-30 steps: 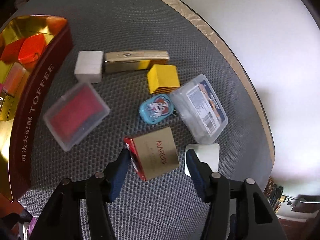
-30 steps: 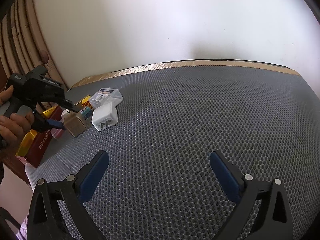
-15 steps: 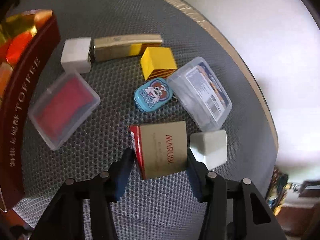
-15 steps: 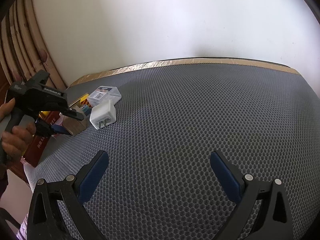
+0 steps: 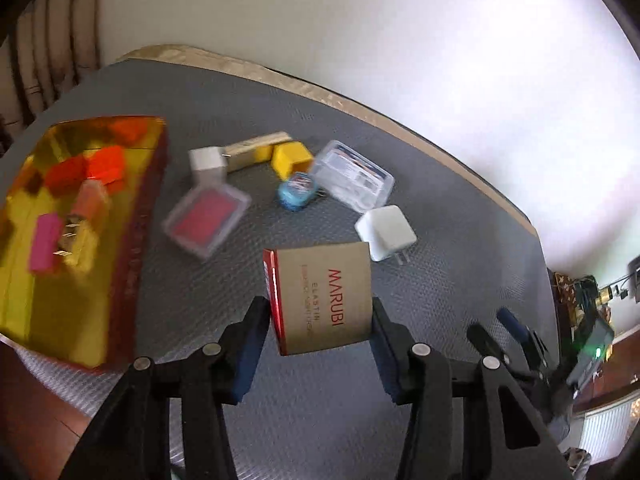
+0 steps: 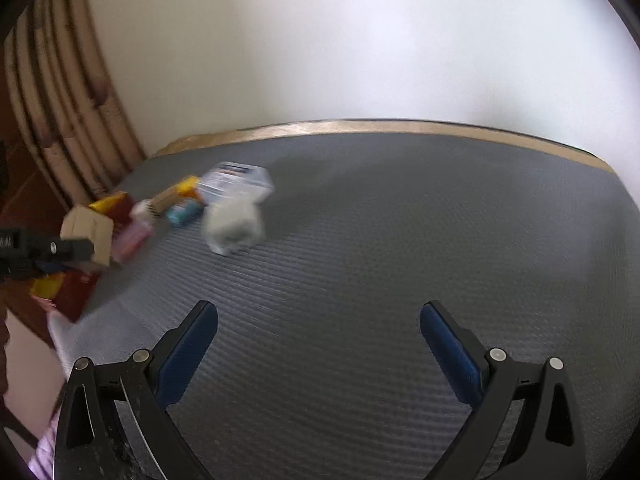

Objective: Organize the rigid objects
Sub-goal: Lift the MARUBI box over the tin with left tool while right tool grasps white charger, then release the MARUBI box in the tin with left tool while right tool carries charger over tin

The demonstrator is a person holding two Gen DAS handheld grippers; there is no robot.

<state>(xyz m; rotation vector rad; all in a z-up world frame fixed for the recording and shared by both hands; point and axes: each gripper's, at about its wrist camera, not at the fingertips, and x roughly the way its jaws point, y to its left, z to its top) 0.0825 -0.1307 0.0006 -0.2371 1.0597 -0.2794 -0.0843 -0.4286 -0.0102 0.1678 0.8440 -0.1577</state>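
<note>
My left gripper (image 5: 318, 334) is clamped on the tan cardboard MARUBI box with a red side (image 5: 322, 300), lifted off the grey mat. Right gripper (image 6: 318, 342) gapes wide, empty. Next: carry it to the gold-lined toffee tin (image 5: 132, 236) at nine o'clock and release inside.

Tan MARUBI box (image 5: 325, 300), red-sided, clamped, lifted above grey mat (image 5: 360, 408)
</note>
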